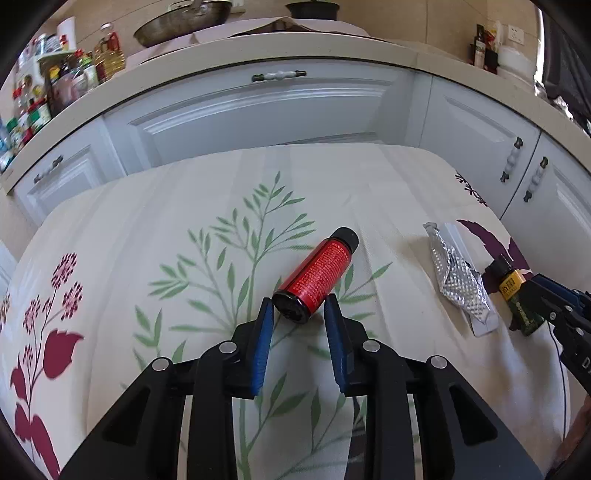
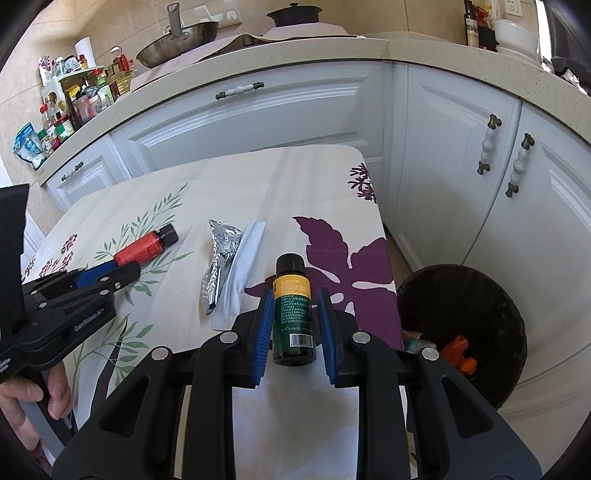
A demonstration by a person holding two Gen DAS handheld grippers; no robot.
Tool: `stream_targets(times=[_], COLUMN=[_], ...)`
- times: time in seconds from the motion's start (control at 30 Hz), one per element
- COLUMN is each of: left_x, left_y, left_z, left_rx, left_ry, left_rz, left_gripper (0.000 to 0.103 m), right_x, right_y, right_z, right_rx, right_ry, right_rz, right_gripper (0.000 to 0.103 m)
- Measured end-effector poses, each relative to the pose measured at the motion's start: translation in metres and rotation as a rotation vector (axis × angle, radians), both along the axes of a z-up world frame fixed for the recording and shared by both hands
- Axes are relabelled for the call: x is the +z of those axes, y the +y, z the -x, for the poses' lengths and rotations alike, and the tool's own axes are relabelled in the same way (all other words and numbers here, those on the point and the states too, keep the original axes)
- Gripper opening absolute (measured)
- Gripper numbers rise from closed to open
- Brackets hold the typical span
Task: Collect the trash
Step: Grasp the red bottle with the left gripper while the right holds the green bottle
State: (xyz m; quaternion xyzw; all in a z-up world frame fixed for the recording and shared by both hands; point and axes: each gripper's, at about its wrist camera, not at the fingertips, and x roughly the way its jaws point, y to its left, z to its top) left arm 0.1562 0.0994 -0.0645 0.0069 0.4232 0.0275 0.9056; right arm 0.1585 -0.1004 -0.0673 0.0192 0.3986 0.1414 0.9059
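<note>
Both grippers, left and right, stood open astride the red bottle and green bottle; squeezing mid-body seemed wisest.

Red bottle with black cap, green-and-yellow bottle — both on a cream tablecloth patterned with green and maroon leaves.

Place: a home kitchen.
Cabinets: white cabinet doors under a speckled countertop.
Cookware: wok, lidded pot.
Pantry: oil and sauce bottles.
</note>
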Motion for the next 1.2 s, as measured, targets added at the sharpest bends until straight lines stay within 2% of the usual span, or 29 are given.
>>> stream_targets(times=[0.33, 0.4, 0.47, 0.63, 0.7, 0.77, 0.8, 0.87, 1.2], left_x=[-0.004, -0.002, 0.001, 0.0, -0.004, -0.007, -0.006, -0.005, 0.005], left_y=[0.005, 0.004, 0.002, -0.002, -0.003, -0.004, -0.004, -0.005, -0.003], left_z=[0.026, 0.027, 0.027, 0.016, 0.014, 0.013, 0.014, 0.016, 0.03], left_rx=[0.003, -0.002, -0.003, -0.025, -0.029, -0.025, -0.025, -0.024, 0.005], left_ry=[0.028, 0.017, 0.0, -0.003, 0.013, 0.021, 0.019, 0.009, -0.038], left_rz=[0.061, 0.054, 0.048, 0.041, 0.041, 0.035, 0.031, 0.03, 0.02], left_gripper=[0.029, 0.032, 0.046, 0.048, 0.036, 0.03, 0.029, 0.028, 0.026], right_x=[-0.001, -0.002, -0.002, -0.005, -0.006, -0.007, -0.007, -0.007, 0.001], right_y=[-0.001, 0.0, 0.0, 0.001, 0.001, 0.002, 0.003, 0.003, 0.0], right_z=[0.007, 0.007, 0.005, 0.0, 0.0, 0.0, 0.0, 0.0, 0.011], right_rx=[0.005, 0.007, 0.009, 0.014, 0.016, 0.021, 0.023, 0.024, 0.017], right_ry=[0.01, 0.009, 0.013, 0.034, 0.038, 0.045, 0.048, 0.046, -0.003], right_rz=[0.005, 0.008, 0.013, 0.016, 0.015, 0.019, 0.019, 0.017, 0.015], right_gripper=[0.021, 0.023, 0.031, 0.033, 0.033, 0.032, 0.032, 0.023, 0.023])
